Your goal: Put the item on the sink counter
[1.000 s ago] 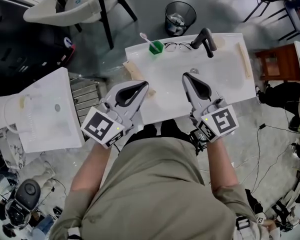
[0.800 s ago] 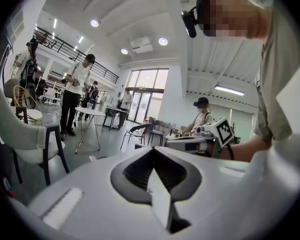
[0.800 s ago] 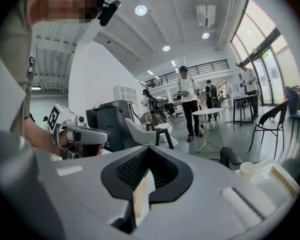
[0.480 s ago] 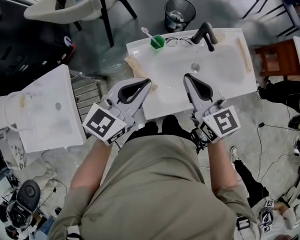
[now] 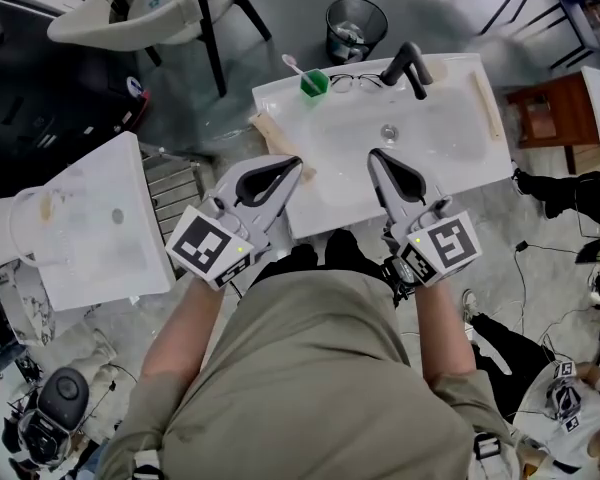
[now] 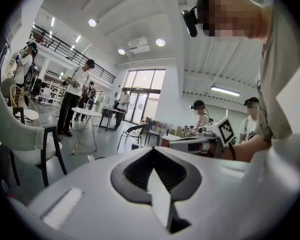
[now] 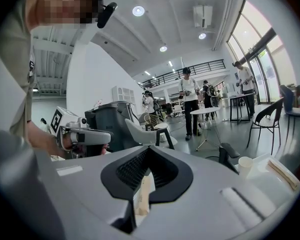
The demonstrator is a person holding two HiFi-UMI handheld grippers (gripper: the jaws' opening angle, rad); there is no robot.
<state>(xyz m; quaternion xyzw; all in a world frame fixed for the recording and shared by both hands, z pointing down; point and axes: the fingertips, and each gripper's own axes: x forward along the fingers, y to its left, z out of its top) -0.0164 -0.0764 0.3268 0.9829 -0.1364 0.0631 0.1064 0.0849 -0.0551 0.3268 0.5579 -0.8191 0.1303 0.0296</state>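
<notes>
A white sink counter [image 5: 450,158] lies ahead of me, with a black faucet [image 5: 405,68] at its far edge and a drain [image 5: 388,131] in the basin. On the far rim stand a green cup [image 5: 313,84] with a toothbrush in it and a pair of glasses [image 5: 354,84]. My left gripper [image 5: 295,165] hovers over the counter's near left corner, shut and with nothing in it. My right gripper [image 5: 372,154] is over the basin's near edge, also shut and with nothing in it. The tips meet in the left gripper view [image 6: 152,149] and in the right gripper view [image 7: 149,148].
Wooden strips lie at the counter's left end [image 5: 270,136] and right end [image 5: 484,92]. A black bin [image 5: 357,28] stands beyond it, a chair [image 5: 170,3] at far left, a second white basin unit [image 5: 90,218] to my left, and a wooden stool [image 5: 540,118] to the right. People stand around.
Both grippers hold almost the same pose and stay shut. The sink counter has drifted slightly upward in the head view, and people at the right edge have moved.
</notes>
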